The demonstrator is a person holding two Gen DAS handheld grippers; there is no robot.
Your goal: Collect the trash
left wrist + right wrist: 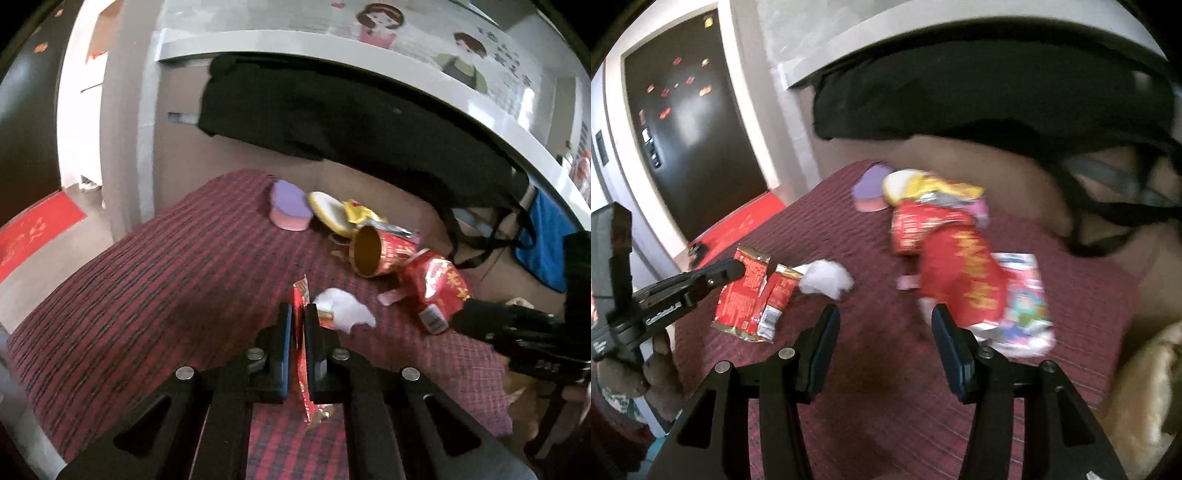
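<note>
My left gripper is shut on a red foil wrapper, which hangs down between the pads above the red checked cloth. The right wrist view shows that left gripper holding the wrapper by its edge. A crumpled white tissue lies just beyond. My right gripper stands open over the cloth with nothing between its fingers, close to a red snack bag and a colourful packet. Farther back lie a red paper cup, a yellow wrapper and a purple sponge.
A black bag hangs from the white ledge behind the cloth, its straps trailing down at the right. A blue cloth hangs at far right. A dark door and a red mat are to the left.
</note>
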